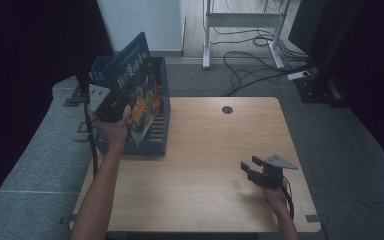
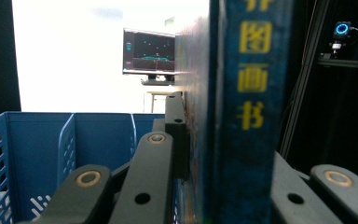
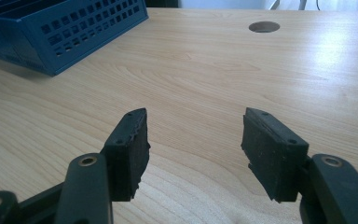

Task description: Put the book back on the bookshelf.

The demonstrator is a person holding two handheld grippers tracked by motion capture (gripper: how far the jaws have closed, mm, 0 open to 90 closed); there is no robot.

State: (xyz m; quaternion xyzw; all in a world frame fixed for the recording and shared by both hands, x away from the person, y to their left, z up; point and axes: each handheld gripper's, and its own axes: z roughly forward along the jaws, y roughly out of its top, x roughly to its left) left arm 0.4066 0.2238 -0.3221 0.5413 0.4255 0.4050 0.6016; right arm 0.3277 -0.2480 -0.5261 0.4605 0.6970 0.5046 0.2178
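Observation:
A blue picture book [image 1: 136, 82] with yellow characters on its cover hangs tilted over the blue slotted crate [image 1: 156, 144] at the table's far left. My left gripper [image 1: 111, 107] is shut on the book's near edge. In the left gripper view the book's spine [image 2: 242, 116] stands upright between the jaws of the left gripper [image 2: 223, 154], with the crate's blue walls [image 2: 37, 149] below and to the left. My right gripper [image 1: 248, 167] rests low over the table's near right part, open with nothing in it. Its two black pads [image 3: 130, 149] stand apart over bare wood in the right gripper view, where the right gripper [image 3: 193, 140] points toward the crate [image 3: 65, 28].
The wooden table [image 1: 205, 150] has a round cable hole [image 1: 227, 109] near its far edge, also seen as the hole [image 3: 264, 26] ahead of the right gripper. Cables [image 1: 250, 65] and a white desk frame [image 1: 242, 30] lie on the floor beyond. A lit monitor [image 2: 149, 53] stands far off.

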